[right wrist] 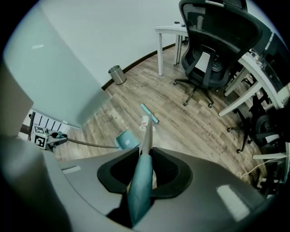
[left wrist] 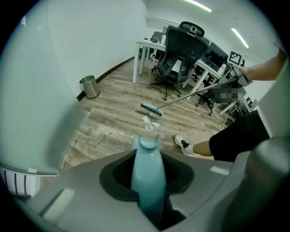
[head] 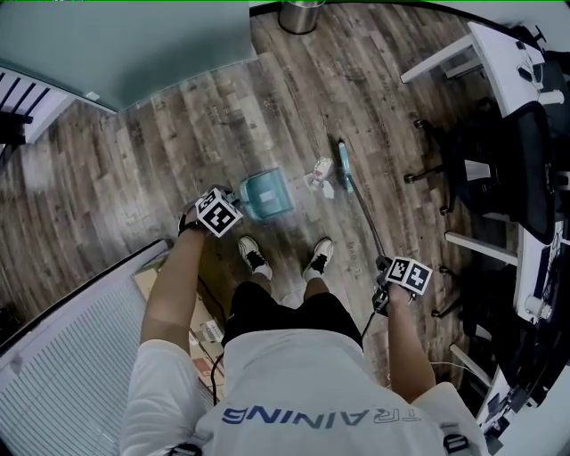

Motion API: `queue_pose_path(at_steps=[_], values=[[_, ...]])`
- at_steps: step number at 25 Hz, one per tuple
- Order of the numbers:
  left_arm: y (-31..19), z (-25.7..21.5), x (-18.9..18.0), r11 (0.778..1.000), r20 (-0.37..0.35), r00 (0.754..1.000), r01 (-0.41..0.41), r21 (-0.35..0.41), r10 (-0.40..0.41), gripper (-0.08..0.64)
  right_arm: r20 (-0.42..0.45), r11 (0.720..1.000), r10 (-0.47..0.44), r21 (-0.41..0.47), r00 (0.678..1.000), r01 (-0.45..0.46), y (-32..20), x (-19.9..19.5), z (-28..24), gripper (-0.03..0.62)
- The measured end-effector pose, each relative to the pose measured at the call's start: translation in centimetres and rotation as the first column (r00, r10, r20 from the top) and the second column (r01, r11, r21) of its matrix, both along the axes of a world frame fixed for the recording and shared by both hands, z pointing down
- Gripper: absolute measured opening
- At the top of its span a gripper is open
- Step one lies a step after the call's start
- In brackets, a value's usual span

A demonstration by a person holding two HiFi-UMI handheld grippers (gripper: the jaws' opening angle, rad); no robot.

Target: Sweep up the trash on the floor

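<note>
The left hand-held gripper (head: 230, 207) was pinching the handle of the teal dustpan (head: 267, 196); the right hand-held gripper (head: 392, 276) was clamped on the grip of the broom (head: 344, 167); the paper trash (head: 322, 175) lay on the wood floor (head: 178, 134), touching the broom head's 9 o'clock side, with the dustpan near, further toward 9 o'clock; bare boards ran toward 11 o'clock up to the wall (head: 125, 44) edge; a chair (head: 499, 169) and desk (head: 499, 53) crowded 3 o'clock; a bin (head: 301, 13) stood at 12 o'clock.
</note>
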State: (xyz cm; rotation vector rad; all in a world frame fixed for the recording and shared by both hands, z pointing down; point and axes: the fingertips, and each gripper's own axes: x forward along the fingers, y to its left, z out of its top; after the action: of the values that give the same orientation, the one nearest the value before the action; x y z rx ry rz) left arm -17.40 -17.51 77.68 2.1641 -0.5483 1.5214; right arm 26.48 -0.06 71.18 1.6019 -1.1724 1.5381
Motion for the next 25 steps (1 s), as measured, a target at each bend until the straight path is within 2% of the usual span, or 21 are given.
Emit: queue_pose_path(at_steps=[9, 13, 15, 17, 25], values=[[-0.3, -0.4, 0.0, 1.0, -0.011, 1.0, 0.016, 0.006, -0.016, 0.091, -0.169, 0.999, -0.026, -0.04, 0.985, 0.02, -5.7, 4.6, 4.2, 0.11], [-0.2, -0.3, 0.2, 1.0, -0.009, 1.0, 0.012, 0.005, -0.012, 0.091, -0.24, 0.989, -0.094, -0.131, 0.966, 0.063, -6.4, 4.5, 8.7, 0.11], [-0.3, -0.3, 0.1, 1.0, -0.009, 1.0, 0.011, 0.012, -0.01, 0.091, -0.232, 0.977, -0.135, -0.196, 0.963, 0.09, -5.7, 3.0, 10.6, 0.11], [-0.3, -0.3, -0.1, 1.0, -0.009, 1.0, 0.01, 0.016, -0.01, 0.091, -0.221, 0.969, -0.16, -0.224, 0.962, 0.109, -4.7, 1.2, 11.8, 0.11], [-0.1, -0.3, -0.1, 1.0, -0.004, 1.0, 0.008, 0.02, -0.008, 0.091, -0.219, 0.974, -0.149, -0.202, 0.964, 0.104, -1.9, -0.5, 12.3, 0.11]])
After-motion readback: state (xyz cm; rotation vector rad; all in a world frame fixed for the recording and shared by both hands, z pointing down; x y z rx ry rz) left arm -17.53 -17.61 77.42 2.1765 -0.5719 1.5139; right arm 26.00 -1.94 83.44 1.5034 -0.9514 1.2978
